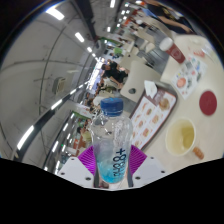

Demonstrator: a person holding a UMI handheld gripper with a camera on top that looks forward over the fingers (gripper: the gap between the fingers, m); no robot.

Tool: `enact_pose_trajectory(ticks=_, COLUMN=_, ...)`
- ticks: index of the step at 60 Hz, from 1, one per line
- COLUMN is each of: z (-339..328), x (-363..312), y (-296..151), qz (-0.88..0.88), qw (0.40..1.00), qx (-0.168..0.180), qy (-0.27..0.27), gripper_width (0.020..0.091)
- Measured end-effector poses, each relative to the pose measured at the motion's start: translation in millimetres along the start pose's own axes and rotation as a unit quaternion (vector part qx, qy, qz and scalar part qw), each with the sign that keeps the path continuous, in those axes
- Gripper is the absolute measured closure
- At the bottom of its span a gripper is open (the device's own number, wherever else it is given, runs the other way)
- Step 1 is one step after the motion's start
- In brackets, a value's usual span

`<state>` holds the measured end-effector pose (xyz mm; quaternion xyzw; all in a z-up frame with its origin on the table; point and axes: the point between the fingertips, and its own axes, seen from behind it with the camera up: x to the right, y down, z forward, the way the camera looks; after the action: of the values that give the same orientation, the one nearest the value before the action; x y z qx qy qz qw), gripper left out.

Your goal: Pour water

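Gripper [112, 165] clamps the bottle [112, 140], cap still on, tilting it toward the cup [181, 138] for pouring.

A red-rimmed plate [208, 102] lies beside what seem picture cards [150, 118] on the white table [170, 90].

The gripper [113, 163] was tilted and raised above the table, its two pink-padded fingers [92, 158] pressed against the sides of a bottle [112, 140].
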<state>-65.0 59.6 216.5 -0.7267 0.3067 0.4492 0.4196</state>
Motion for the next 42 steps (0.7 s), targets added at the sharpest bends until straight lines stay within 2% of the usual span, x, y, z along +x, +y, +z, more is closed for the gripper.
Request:
enact_pose_trajectory(ticks=6, z=-19, x=-26, y=-45, qz=-0.189, qw=0.981, qx=0.039, qy=0.016, gripper_width=0.0725)
enact_pose_trajectory(ticks=13, z=-44, x=-34, y=-106, qz=-0.353, qw=0.931, qx=0.088, qy=0.044, gripper_width=0.0726)
enact_pose_trajectory(ticks=21, z=-60, x=22, y=-165, qz=-0.467, qw=0.87, qx=0.114, qy=0.107, gripper_width=0.0728)
enact_pose_trajectory(ticks=29, z=-64, x=92, y=-192, qz=-0.529, qw=0.829, qx=0.098, qy=0.154, gripper_width=0.0727)
enact_pose_trajectory(ticks=42, z=-52, x=189, y=-177, qz=-0.525, qw=0.831, qx=0.051, qy=0.177, gripper_width=0.0727)
